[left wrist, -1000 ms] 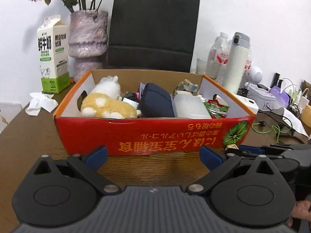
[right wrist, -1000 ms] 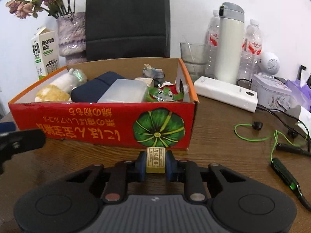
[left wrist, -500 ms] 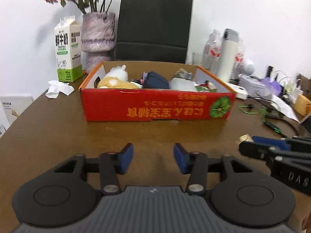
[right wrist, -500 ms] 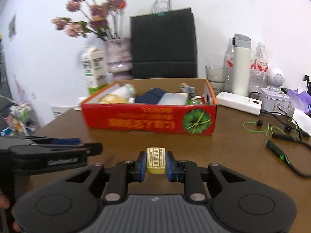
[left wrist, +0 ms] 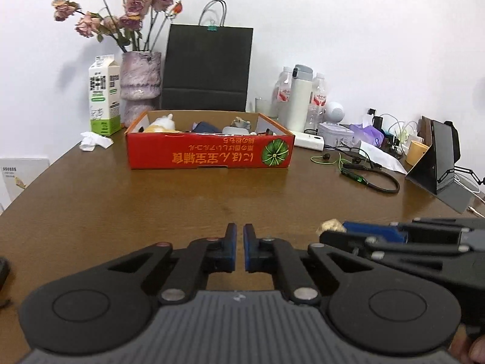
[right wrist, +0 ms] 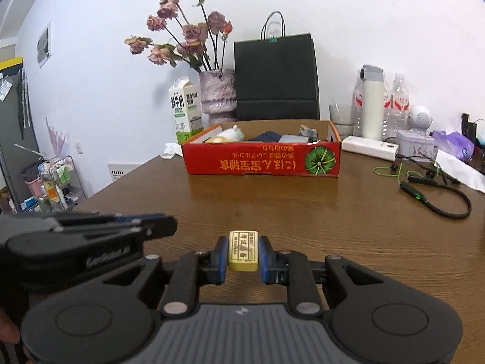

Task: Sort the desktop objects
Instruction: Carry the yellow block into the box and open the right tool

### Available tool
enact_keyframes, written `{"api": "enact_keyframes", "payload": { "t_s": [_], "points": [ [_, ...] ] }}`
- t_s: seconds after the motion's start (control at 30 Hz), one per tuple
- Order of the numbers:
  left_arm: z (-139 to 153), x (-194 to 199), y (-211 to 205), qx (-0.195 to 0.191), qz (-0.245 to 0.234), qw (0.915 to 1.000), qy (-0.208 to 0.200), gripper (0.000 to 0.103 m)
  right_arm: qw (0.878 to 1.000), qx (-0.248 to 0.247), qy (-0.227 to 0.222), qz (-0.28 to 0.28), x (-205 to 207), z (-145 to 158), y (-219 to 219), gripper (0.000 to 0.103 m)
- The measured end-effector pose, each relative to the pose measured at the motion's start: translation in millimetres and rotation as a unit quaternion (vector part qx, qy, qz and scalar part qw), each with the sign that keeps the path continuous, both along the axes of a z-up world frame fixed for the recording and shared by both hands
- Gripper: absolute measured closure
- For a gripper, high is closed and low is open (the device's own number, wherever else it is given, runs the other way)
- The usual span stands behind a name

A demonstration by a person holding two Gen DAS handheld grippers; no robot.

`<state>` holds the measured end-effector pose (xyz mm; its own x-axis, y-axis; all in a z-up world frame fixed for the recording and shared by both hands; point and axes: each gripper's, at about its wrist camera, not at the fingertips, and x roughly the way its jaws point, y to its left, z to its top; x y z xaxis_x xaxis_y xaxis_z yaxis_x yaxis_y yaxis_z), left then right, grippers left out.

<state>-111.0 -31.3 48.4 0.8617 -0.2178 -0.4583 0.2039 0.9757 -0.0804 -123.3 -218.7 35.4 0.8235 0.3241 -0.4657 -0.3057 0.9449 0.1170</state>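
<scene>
A red cardboard box (left wrist: 209,155) stands at the far middle of the brown table and holds a plush toy (left wrist: 160,123), a dark pouch and other items; it also shows in the right wrist view (right wrist: 262,161). My right gripper (right wrist: 243,253) is shut on a small yellow block (right wrist: 243,251) near the table's front edge, far from the box. The block's tip shows in the left wrist view (left wrist: 331,227). My left gripper (left wrist: 237,247) is shut and empty, beside the right one.
A milk carton (left wrist: 103,94), a flower vase (left wrist: 140,85) and a black paper bag (left wrist: 207,69) stand behind the box. Bottles, a white flask (left wrist: 300,98), a power bank (left wrist: 309,143), green earphones (left wrist: 353,168) and a tablet stand (left wrist: 439,157) crowd the right. A crumpled tissue (left wrist: 94,142) lies left.
Both grippers have pulled back from the box toward the table's front edge. My left gripper has closed from wide open to shut. The right still holds the yellow block.
</scene>
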Motion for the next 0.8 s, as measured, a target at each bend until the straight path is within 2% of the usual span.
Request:
{"api": "enact_keyframes", "payload": {
  "t_s": [0.17,0.23,0.47,0.53,0.63,0.8],
  "points": [
    [1,-7,2,0.016,0.006,0.9997,-0.017,0.099,1.0,-0.005,-0.017,0.005,-9,9,4,0.083],
    [4,-1,6,0.008,0.009,0.9999,-0.01,0.1,1.0,-0.003,-0.02,0.002,-5,12,4,0.083],
    [40,35,13,0.018,0.001,0.9986,-0.049,0.1,0.998,0.0,-0.058,-0.009,39,45,-4,0.083],
    [52,58,17,0.011,-0.003,0.9988,-0.047,0.1,0.998,0.002,-0.064,-0.01,62,56,-8,0.083],
    [69,106,25,-0.02,-0.017,0.9994,-0.021,0.1,0.998,0.002,-0.063,-0.008,105,71,-11,0.083],
    [92,196,39,-0.03,-0.02,0.9993,0.01,0.1,0.999,0.015,-0.038,0.011,192,96,-12,0.083]
  ]
}}
